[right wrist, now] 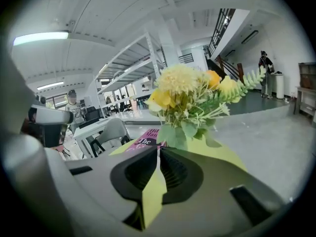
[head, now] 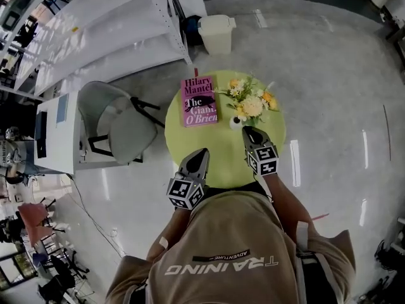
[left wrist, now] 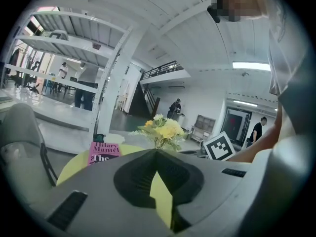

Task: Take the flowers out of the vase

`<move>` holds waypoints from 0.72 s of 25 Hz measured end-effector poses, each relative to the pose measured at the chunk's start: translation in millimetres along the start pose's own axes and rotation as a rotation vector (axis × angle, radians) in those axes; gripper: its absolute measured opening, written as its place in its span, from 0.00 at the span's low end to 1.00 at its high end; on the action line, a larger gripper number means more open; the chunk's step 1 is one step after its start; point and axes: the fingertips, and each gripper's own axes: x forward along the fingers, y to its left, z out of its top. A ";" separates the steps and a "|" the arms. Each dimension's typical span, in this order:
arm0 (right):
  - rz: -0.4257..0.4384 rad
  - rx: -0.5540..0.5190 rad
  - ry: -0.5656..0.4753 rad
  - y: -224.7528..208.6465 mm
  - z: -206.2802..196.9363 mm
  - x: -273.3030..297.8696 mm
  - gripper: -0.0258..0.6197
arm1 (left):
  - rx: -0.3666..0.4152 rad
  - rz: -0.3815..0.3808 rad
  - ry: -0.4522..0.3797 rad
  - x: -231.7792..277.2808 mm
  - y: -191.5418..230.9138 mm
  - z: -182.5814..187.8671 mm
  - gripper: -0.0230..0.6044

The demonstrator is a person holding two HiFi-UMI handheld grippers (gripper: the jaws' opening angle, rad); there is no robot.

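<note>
Torso in a tan shirt (head: 221,246) sits lowest in the head view; beyond it the left gripper (head: 201,152) is over the round yellow-green table (head: 183,141), and the right gripper (head: 248,130) is just beside the small white vase (head: 235,123), which holds the flowers (head: 250,100), pink book (head: 199,100) to their left. Left gripper view: jaws closed tip to tip, nothing between, flowers well ahead. Right gripper view: jaws all but together, empty, flowers close above the tips.

The right gripper (head: 249,132) is held just short of the vase (head: 235,123), jaws closed and empty; the left gripper (head: 200,154) is held farther from the vase, likewise closed.
</note>
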 end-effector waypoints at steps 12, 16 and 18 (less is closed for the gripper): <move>0.017 0.079 0.022 -20.1 -6.3 43.0 0.25 | -0.013 0.052 0.014 6.6 14.9 -3.2 0.04; 0.030 0.090 0.029 -24.4 -3.2 60.1 0.25 | -0.007 0.046 0.024 14.2 20.1 -5.8 0.04; 0.036 0.092 0.031 -23.8 -2.2 66.6 0.25 | -0.005 0.045 0.028 15.2 21.9 -5.5 0.04</move>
